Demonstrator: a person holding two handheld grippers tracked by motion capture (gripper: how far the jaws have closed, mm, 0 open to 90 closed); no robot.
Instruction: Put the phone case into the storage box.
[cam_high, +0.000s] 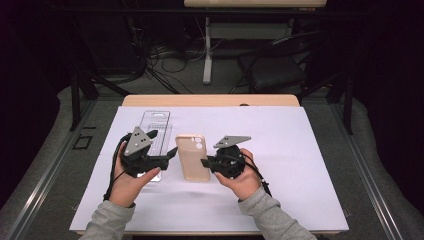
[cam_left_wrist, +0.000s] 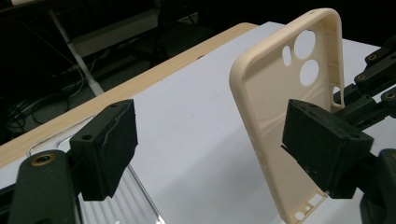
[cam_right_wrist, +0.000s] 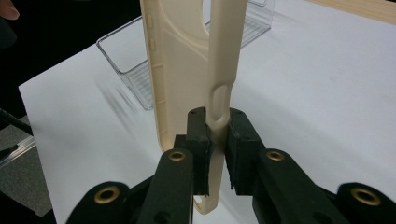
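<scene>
Right tongs (cam_right_wrist: 217, 140) are clamping the side wall of a cream phone case (cam_high: 193, 156), pads pressing on either side of the rim near its lower end, in the right gripper view. The case is sitting near the middle of the counter (cam_high: 310, 150), on its white sheet, a little toward the near edge, camera cutouts pointing to the far edge. In the left gripper view the case (cam_left_wrist: 280, 121) is standing tilted, its hollow inner side facing the camera, and whether it is resting on the white sheet I cannot tell. Left tongs (cam_left_wrist: 219, 154) are standing wide apart; the right-hand pad is sitting just in front of the case's long edge, and whether it is touching I cannot tell. A clear plastic tray (cam_high: 154, 135) is lying just left of the case, toward the far-left part of the sheet, and the left tongs (cam_high: 161, 145) are hovering over its near end. Both hands are coming in from the near edge.
</scene>
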